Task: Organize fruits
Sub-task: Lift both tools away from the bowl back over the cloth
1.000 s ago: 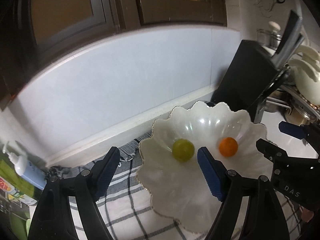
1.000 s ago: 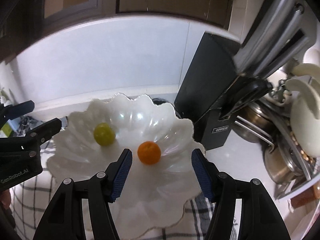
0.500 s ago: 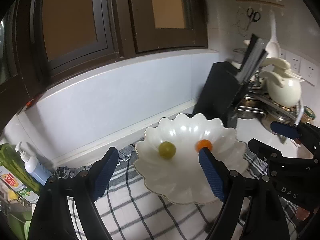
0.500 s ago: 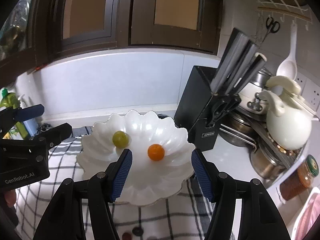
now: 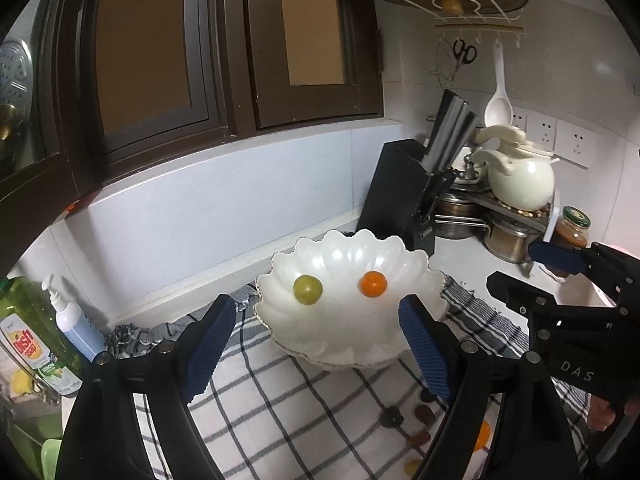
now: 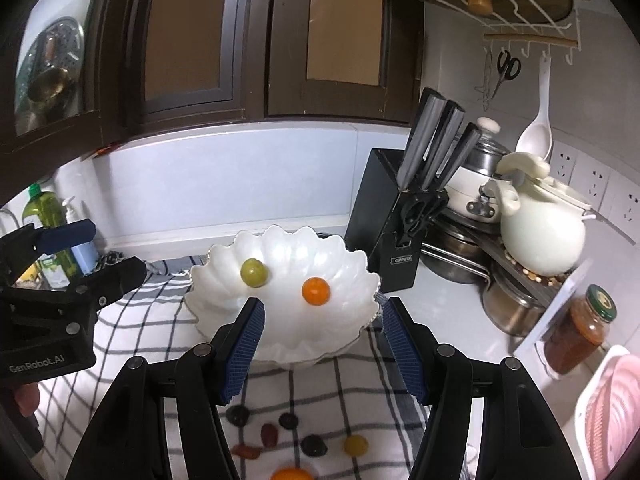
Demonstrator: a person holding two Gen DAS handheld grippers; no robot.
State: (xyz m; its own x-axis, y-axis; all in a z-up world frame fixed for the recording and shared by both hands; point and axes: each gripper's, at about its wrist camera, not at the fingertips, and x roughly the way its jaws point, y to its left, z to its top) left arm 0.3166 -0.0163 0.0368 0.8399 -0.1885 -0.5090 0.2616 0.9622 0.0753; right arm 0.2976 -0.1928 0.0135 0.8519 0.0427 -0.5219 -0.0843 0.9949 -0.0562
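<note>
Both tongs empty, spread wide. Left tongs (image 5: 316, 344) and right tongs (image 6: 322, 344) hang above the checked cloth (image 6: 132, 312), just in front of the white scalloped bowl (image 6: 224, 276).

Bowl holds two fruits, apart from each other: green one (image 6: 253, 273) at left, orange one (image 6: 315, 291) at right. Rest of the fruits loose on cloth below the right tongs: several small dark ones (image 6: 289, 421), a yellow one (image 6: 356, 445), a bigger orange one (image 6: 291, 473) cut off at frame bottom.

Risks, my read:
- Round fruits on cloth prob roll if nudged by a pad; dark ones are small and close together, so closing on one may knock its neighbour.
- Fruit dropped from high could bounce or roll in the bowl, w/ low wavy rim not much of a stop.
- Bowl sits on cloth; pushing its rim could shift it.
- The two tongs are near each other, so could clash if both go for the same pile.

Room: knife block (image 6: 380, 220) just beside bowl's right rear; pots, white kettle (image 6: 540, 236) and jar (image 6: 580, 332) crowd the right. Soap bottles (image 6: 48, 216) far left. Open worktop mostly front, over cloth.
</note>
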